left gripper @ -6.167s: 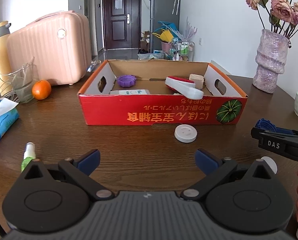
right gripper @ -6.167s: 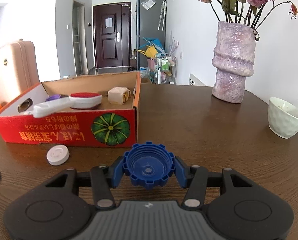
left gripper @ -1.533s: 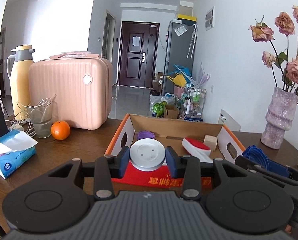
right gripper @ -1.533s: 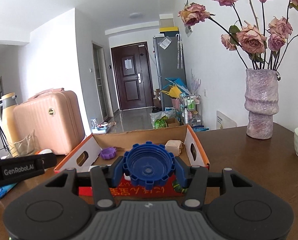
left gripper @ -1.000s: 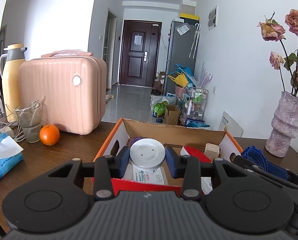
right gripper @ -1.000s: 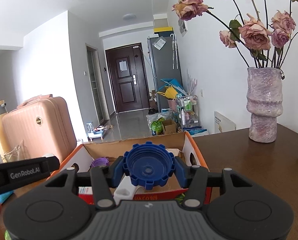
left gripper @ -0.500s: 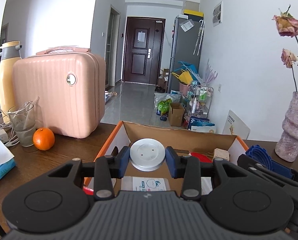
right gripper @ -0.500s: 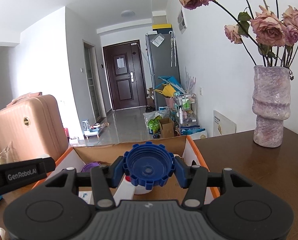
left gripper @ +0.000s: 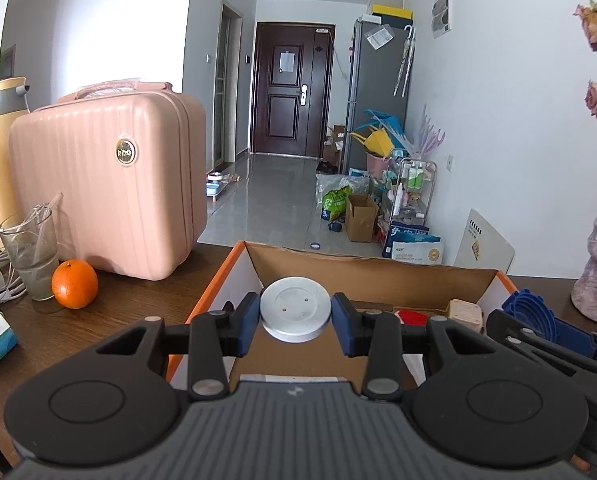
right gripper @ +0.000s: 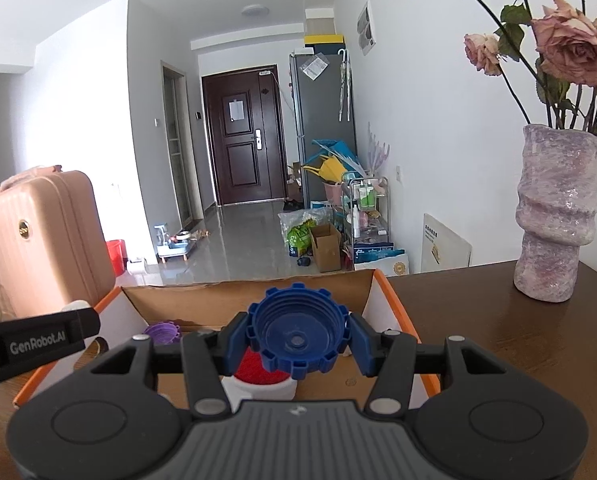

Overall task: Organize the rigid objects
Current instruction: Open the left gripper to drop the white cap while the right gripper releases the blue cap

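My left gripper [left gripper: 295, 324] is shut on a white round lid [left gripper: 295, 309] and hangs over the open cardboard box [left gripper: 370, 270]. Beside it on the right, my right gripper [right gripper: 297, 338] is shut on a blue ribbed cap [right gripper: 297, 330], also above the box [right gripper: 250, 292]. That cap [left gripper: 532, 312] shows at the right edge of the left wrist view. Inside the box lie a purple cap [right gripper: 161, 332], a red-and-white brush [right gripper: 258, 376] and a small beige block [left gripper: 464, 314]. The box floor is largely hidden behind the grippers.
A pink suitcase [left gripper: 106, 184] stands left of the box, with an orange [left gripper: 74, 284], a glass [left gripper: 32, 256] and a yellow thermos [left gripper: 0, 148] beside it. A purple vase [right gripper: 554, 216] with roses stands at the right. The left gripper's arm [right gripper: 34, 344] crosses the right wrist view.
Both grippers have moved forward over the box with their lids still held. The box front wall has dropped out of sight beneath them and the far wall looks closer.
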Available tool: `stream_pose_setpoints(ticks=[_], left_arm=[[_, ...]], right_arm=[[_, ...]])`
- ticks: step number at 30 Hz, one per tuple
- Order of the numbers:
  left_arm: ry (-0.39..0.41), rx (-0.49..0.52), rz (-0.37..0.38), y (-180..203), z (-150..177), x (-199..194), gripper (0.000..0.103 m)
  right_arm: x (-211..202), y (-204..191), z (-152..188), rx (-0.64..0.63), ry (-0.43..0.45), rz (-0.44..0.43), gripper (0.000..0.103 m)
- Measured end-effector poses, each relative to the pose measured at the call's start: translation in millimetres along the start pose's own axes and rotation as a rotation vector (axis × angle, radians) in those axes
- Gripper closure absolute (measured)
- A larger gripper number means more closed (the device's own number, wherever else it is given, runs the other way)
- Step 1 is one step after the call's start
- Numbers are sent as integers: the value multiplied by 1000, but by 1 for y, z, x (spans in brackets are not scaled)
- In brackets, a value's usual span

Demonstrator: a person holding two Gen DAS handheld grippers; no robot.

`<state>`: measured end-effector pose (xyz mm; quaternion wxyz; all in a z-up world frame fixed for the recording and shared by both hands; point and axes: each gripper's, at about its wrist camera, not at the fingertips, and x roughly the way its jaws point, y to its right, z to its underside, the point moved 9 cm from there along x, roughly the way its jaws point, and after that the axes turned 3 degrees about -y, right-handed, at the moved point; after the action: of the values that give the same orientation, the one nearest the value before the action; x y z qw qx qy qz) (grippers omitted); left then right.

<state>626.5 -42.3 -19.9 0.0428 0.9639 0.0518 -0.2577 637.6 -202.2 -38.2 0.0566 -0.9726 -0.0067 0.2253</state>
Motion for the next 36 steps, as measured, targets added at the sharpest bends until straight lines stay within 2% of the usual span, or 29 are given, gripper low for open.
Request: stream_pose_setpoints(ticks=[11, 17, 18, 19, 21, 22, 23, 25, 27, 36], left_arm=[[-47, 6, -17, -3, 1, 24, 63], [-65, 31, 7, 0, 3, 26, 60], [-68, 33, -4, -1, 3, 26, 51], [-71, 32, -11, -2, 3, 26, 45], [-71, 25, -23, -5, 3, 26, 19], [-69, 17, -38, -8, 2, 25, 14], [-66, 11, -48, -10, 1, 24, 3], [-58, 1, -66, -14, 0, 22, 0], [-69, -9, -62, -17, 0, 22, 0], [-69, -5, -65, -16, -1, 20, 0]], right_arm=[[21, 6, 0, -11, -34, 25, 51], [28, 8, 7, -30, -84, 38, 51], [29, 9, 9, -34, -96, 44, 45], [30, 10, 9, -34, -103, 51, 33], [29, 12, 11, -28, -107, 62, 15], [28, 12, 11, -26, -107, 59, 14], [28, 13, 11, -26, -113, 58, 13], [28, 14, 12, -21, -123, 61, 4], [28, 14, 12, -19, -123, 65, 0], [25, 13, 12, -15, -128, 60, 0]])
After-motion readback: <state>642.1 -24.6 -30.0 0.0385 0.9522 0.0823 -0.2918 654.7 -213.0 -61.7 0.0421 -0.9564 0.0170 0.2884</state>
